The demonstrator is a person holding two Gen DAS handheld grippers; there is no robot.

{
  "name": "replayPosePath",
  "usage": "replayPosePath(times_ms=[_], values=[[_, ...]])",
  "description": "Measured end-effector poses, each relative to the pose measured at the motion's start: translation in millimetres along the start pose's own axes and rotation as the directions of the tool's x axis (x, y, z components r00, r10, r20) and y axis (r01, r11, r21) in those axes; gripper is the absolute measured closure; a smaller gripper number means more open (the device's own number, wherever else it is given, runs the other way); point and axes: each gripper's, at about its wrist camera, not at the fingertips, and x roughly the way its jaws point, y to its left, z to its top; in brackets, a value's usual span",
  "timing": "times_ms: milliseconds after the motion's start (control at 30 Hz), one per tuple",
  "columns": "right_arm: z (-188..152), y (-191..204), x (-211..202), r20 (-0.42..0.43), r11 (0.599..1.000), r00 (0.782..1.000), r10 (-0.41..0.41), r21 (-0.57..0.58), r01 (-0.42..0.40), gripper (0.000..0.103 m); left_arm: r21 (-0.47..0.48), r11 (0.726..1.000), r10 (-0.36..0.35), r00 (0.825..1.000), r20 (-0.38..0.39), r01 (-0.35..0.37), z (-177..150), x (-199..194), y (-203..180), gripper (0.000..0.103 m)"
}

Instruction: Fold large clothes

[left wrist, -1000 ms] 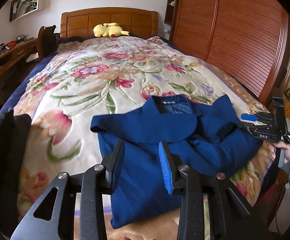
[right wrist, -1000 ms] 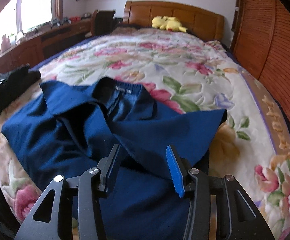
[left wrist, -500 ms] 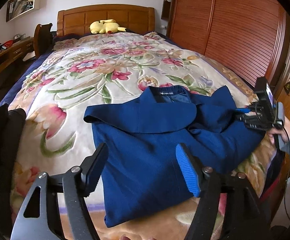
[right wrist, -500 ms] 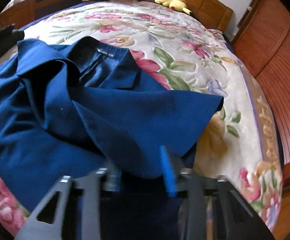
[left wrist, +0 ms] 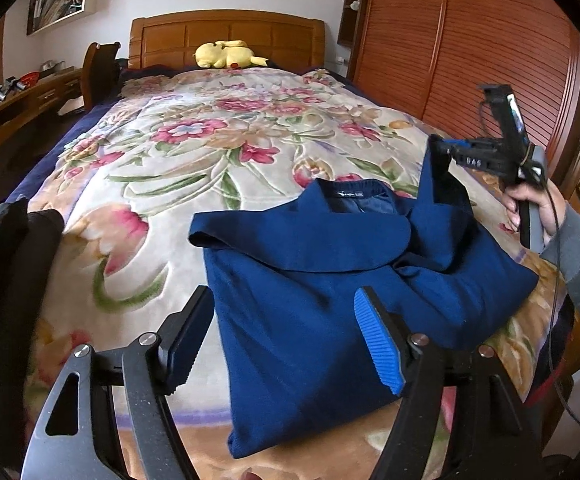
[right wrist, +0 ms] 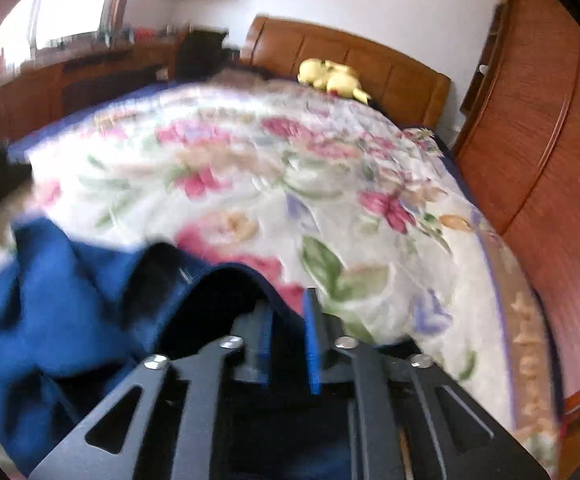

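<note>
A dark blue garment (left wrist: 322,280) lies partly folded on the floral bedspread (left wrist: 210,152) near the bed's foot. Its left sleeve is folded across the chest. My left gripper (left wrist: 286,332) is open and empty, hovering just above the garment's lower left part. My right gripper (left wrist: 442,152) is shut on the garment's right sleeve end and holds it lifted above the bed. In the blurred right wrist view the right gripper (right wrist: 288,340) has blue cloth (right wrist: 70,292) pinched between nearly closed jaws.
A black garment (left wrist: 6,264) lies at the bed's left edge. A yellow plush toy (left wrist: 226,54) sits by the wooden headboard (left wrist: 226,36). Wooden wardrobe doors (left wrist: 470,48) stand to the right, a desk (left wrist: 18,96) to the left.
My right gripper closed on the right sleeve end and lifted it off the bed. My left gripper opened wider and drew back slightly over the garment's lower part.
</note>
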Motion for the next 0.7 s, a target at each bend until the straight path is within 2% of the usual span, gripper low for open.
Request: replayPosePath(times_ms=[133, 333, 567, 700], values=[[-4, 17, -12, 0.012, 0.999, 0.999, 0.036, -0.021, -0.036, 0.062, -0.007, 1.000, 0.009, 1.000, 0.007, -0.009, -1, -5, 6, 0.027], [-30, 45, -24, -0.031, 0.990, 0.991, 0.132, -0.055, -0.133, 0.059, -0.014, 1.000, 0.021, 1.000, 0.016, -0.021, -3, -9, 12, 0.027], [-41, 61, -21, -0.078, 0.957, 0.959, 0.273, -0.082, -0.279, 0.058, -0.028, 0.999, 0.029, 0.999, 0.019, -0.028, -8, -15, 17, 0.027], [-40, 73, -19, -0.099, 0.937, 0.941, 0.322, -0.109, -0.332, 0.058, -0.031, 0.999, 0.036, 0.999, 0.021, -0.036, -11, -20, 19, 0.027]])
